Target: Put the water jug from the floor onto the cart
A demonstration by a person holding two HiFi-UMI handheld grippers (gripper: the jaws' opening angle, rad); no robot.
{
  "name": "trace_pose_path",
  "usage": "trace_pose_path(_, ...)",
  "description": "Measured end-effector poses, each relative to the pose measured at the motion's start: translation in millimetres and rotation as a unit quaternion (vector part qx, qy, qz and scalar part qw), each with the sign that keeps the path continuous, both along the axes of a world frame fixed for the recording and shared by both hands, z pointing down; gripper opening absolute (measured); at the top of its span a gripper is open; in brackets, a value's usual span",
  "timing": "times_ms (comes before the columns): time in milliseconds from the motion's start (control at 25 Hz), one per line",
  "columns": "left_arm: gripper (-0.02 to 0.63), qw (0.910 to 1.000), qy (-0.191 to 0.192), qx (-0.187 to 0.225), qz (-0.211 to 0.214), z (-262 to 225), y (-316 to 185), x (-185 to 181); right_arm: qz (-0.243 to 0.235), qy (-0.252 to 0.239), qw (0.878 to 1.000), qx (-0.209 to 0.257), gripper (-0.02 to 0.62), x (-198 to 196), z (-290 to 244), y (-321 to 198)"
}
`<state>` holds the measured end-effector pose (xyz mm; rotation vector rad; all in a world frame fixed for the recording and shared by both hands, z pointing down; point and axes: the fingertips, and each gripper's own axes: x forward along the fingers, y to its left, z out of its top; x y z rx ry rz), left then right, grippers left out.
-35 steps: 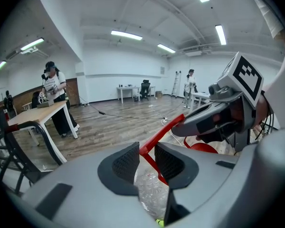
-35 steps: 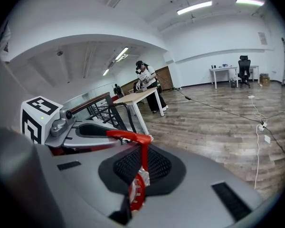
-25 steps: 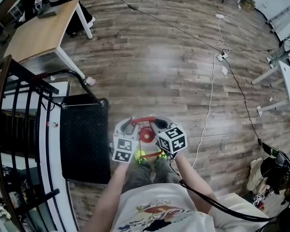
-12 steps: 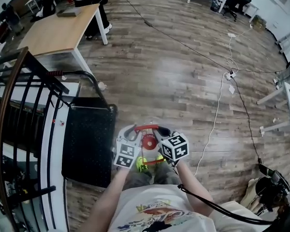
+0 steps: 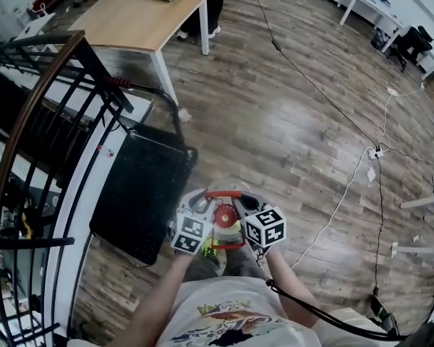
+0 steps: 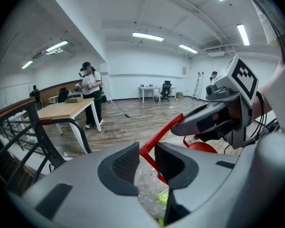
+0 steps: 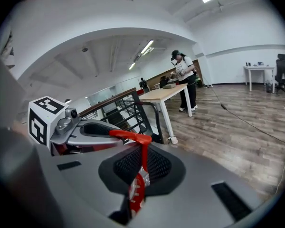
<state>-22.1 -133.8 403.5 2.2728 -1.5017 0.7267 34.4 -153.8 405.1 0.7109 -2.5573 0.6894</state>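
Note:
The water jug (image 5: 223,217) hangs in front of me by its red handle (image 5: 224,194); its red cap faces up and its clear body (image 6: 149,194) shows below the jaws. My left gripper (image 5: 201,201) is shut on the handle's left end, the red bar (image 6: 164,129) pinched between its black pads. On the right end my right gripper (image 5: 243,202) is shut, and the thin red strip (image 7: 142,160) runs between its pads. Just left of the jug, the cart's black platform (image 5: 141,194) lies low on the floor. Its handle bar (image 5: 141,91) stands at the far end.
A black stair railing (image 5: 43,121) runs along the cart's left side. A wooden table (image 5: 148,16) stands beyond the cart, with a person (image 6: 89,87) beside it. Cables (image 5: 347,186) trail over the wooden floor at the right.
Both grippers have carried the jug to the left, toward the cart. My view has swung left, so the cart and the railing are now nearer and larger.

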Motion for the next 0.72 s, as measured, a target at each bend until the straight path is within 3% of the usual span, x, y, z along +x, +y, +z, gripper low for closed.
trace_pose_path(280,0.106,0.9945,-0.007,-0.016,-0.103,17,-14,-26,-0.124,-0.008,0.992,-0.01,0.02,-32,12,-25)
trace_pose_path(720,0.104,0.97,-0.018,-0.008,-0.242,22,-35,-79,-0.256,-0.017,0.966,-0.002,0.02,-96,17,-59)
